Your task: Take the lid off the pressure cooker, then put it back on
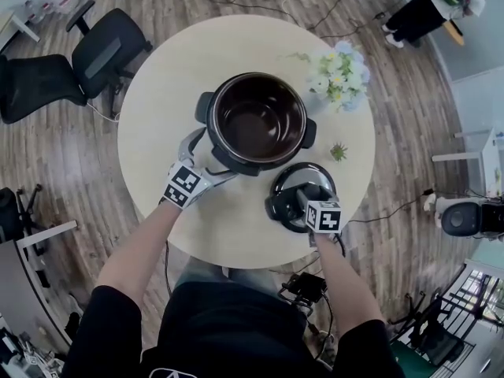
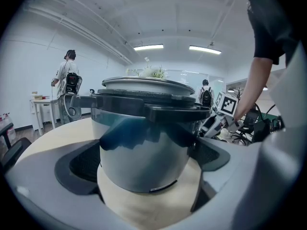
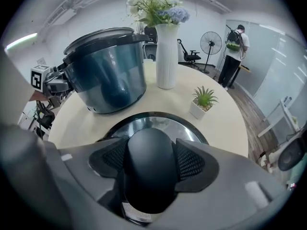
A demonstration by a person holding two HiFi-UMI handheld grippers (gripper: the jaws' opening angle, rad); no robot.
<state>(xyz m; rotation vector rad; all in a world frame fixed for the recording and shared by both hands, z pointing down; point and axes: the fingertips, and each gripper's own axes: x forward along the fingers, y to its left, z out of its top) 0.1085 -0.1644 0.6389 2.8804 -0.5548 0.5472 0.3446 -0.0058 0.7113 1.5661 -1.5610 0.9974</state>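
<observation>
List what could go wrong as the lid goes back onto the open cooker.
1. The right tongs hold the lid only by its smooth domed knob, so it might slip or tilt.
2. The potted plant stands close by the lid and the flower vase beside the cooker; a wide swing could knock either.

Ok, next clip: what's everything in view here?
pressure cooker pot: one, dark metal, open, table centre
lid: one, steel with black handle, right of the pot
vase of flowers: one, white, beyond the pot
potted plant: one, green, beside the lid
table: one, beige, round
office chairs: two, black, left of table
fan: one, black, background
bystanders: at least two, background
left gripper: one, grey, jaws apart round the pot's lower wall, contact unclear
right gripper: one, grey, shut on the lid's handle
</observation>
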